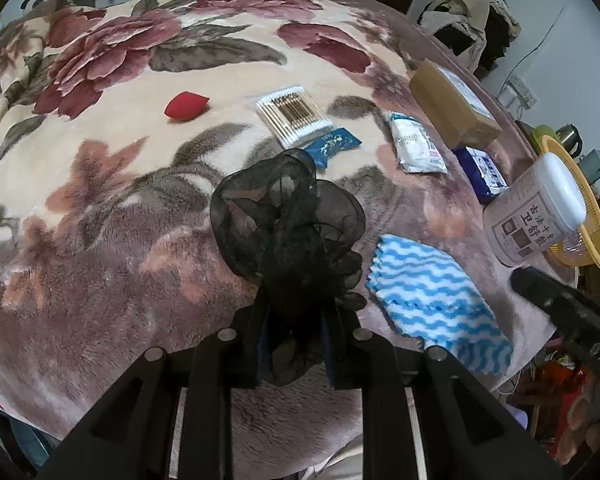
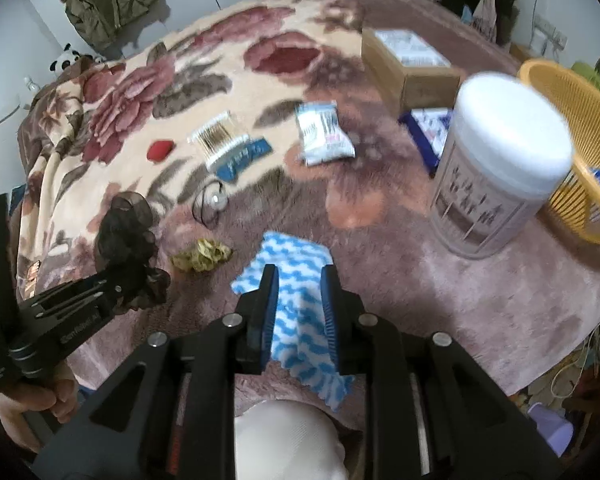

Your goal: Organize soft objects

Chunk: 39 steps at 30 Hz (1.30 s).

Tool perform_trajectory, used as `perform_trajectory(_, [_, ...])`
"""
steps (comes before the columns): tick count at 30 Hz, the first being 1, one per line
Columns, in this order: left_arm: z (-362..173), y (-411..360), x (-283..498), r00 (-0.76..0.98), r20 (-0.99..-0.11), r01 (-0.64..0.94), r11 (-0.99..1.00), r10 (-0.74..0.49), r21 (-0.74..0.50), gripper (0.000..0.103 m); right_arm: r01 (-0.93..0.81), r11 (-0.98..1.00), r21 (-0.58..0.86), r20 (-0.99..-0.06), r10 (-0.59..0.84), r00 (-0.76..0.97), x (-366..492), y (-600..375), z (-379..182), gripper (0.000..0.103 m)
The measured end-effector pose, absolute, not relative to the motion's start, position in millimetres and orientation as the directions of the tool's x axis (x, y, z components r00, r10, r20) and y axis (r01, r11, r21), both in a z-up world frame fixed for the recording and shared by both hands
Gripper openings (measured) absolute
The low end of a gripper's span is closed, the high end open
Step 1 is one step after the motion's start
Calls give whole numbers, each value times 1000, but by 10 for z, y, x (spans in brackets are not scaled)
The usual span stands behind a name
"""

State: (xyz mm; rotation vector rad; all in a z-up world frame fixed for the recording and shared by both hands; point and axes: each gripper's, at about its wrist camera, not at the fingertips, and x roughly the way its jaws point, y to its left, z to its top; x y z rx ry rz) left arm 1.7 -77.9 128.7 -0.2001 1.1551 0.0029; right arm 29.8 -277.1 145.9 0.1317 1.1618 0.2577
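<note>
At the far left of the right wrist view our left gripper [image 2: 140, 276] is clamped on a black gauze scrunchie [image 2: 124, 236], lifted off the flowered blanket [image 2: 440, 288]; a hand [image 2: 40, 396] grips its handle in the lower left corner. Moving right, an olive scrunchie [image 2: 202, 255] lies on the blanket, and above it a thin hair tie [image 2: 208, 204], a red sponge [image 2: 162, 150] and a pack of cotton swabs [image 2: 220, 142]. At bottom centre our right gripper [image 2: 300, 308] has its jaws apart over the blue and white cloth [image 2: 296, 264], which lies flat between them and seems unpinched. At right stand a white-lidded jar [image 2: 496, 168] and a yellow basket [image 2: 580, 140].

We judge the scrunchie the weak point: the gauze is thin and only a fold is pinched, so a quick swing toward the basket could let it slip. The jar stands close before the basket, and a low pass could knock it. The right jaws might snag the cloth.
</note>
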Motion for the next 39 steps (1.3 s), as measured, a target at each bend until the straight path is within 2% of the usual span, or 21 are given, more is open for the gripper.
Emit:
perform_trajectory(1, [1272, -776, 12, 403, -910, -109, 982, -100, -156, 21, -129, 964, 234, -896, 265, 356, 308, -2772, 1411, 67])
perform_trajectory(2, [1249, -767, 6, 398, -912, -114, 981, -98, -155, 21, -127, 961, 247, -898, 276, 342, 317, -2772, 1349, 103])
perform_trajectory(6, [1170, -726, 2, 382, -920, -126, 981, -87, -145, 21, -131, 947, 294, -893, 321, 314, 335, -2747, 1092, 103])
perform_trajectory(12, [1087, -614, 29, 365, -927, -145, 979, -81, -142, 21, -156, 958, 241, -930, 274, 245, 465, -2551, 718, 103])
perform_trajectory(14, [1064, -574, 36, 361, -929, -152, 977, -83, -147, 21, -181, 960, 213, -943, 250, 218, 492, -2469, 626, 99])
perform_trajectory(16, [1041, -551, 42, 357, -930, -154, 977, -87, -150, 21, -191, 965, 178, -954, 217, 206, 500, -2403, 573, 70])
perform_trajectory(19, [1012, -538, 47, 353, -931, -154, 975, -95, -158, 21, -215, 971, 109, -966, 155, 207, 500, -2326, 551, 69])
perform_trajectory(20, [1006, -541, 46, 352, -931, -152, 975, -97, -159, 21, -220, 970, 106, -964, 154, 216, 491, -2320, 570, 58])
perform_trajectory(21, [1002, -545, 46, 351, -931, -151, 975, -98, -160, 21, -226, 969, 101, -962, 153, 228, 481, -2319, 592, 37])
perform_trajectory(23, [1002, -557, 41, 352, -930, -146, 976, -103, -163, 21, -227, 969, 94, -957, 151, 249, 460, -2342, 652, 19])
perform_trajectory(31, [1112, -575, -1, 377, -919, -138, 975, -112, -176, 21, -201, 967, 156, -925, 215, 314, 423, -2470, 1051, 18])
perform_trajectory(39, [1327, -646, -32, 414, -903, -119, 977, -114, -178, 21, -195, 970, 143, -900, 209, 382, 359, -2528, 1449, 18])
